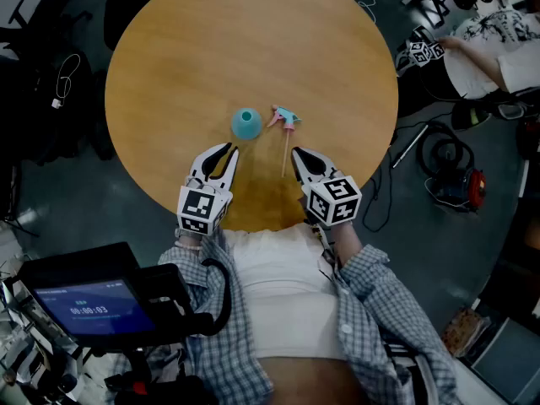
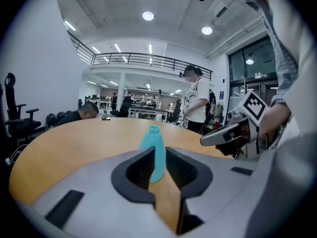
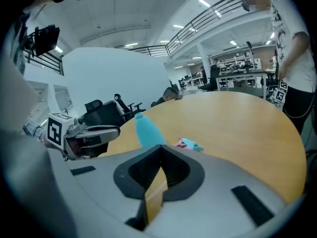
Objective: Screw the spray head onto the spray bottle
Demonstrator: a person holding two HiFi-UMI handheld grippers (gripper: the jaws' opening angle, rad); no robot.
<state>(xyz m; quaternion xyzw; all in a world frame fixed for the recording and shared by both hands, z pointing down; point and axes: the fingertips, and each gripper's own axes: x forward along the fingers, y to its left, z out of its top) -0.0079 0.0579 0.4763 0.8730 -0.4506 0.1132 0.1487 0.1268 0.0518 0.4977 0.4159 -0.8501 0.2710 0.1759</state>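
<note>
Two tongs, one bottle, one spray head on a round wooden worktop (image 1: 253, 40): my stock as I look down on it.

- Left tongs (image 1: 229, 151): over the near edge, pointing at the bottle. All but pressed together, with only a slit at the tips. They carry nothing; the bottle shows through the slit in the left gripper view but stands beyond the tips, apart from them.
- Right tongs (image 1: 298, 155): also over the near edge, to the right of the left pair. Pressed fully together and empty.
- Bottle (image 1: 246, 123): teal and upright, with its neck bare and open. It stands just beyond the left tongs, toward the middle of the worktop.
- Spray head (image 1: 285, 118): pink and light blue, lying on its side just right of the bottle and not touching it. It is a little beyond the right tongs.
- Tube (image 1: 284, 154): thin and pale, running from the spray head back toward the near edge, close by the right tongs.

Progress, as I judge it: nothing is done. The two parts lie separate and neither is gripped. Every step is left:

1. Spread the left tongs and steady the bottle with them.
2. Lift the spray head with the right tongs.
3. Feed the tube down the open neck.
4. Seat the collar and turn it tight.

Also present: a standing person (image 2: 195, 100) past the far edge, seen from the left tongs.
</note>
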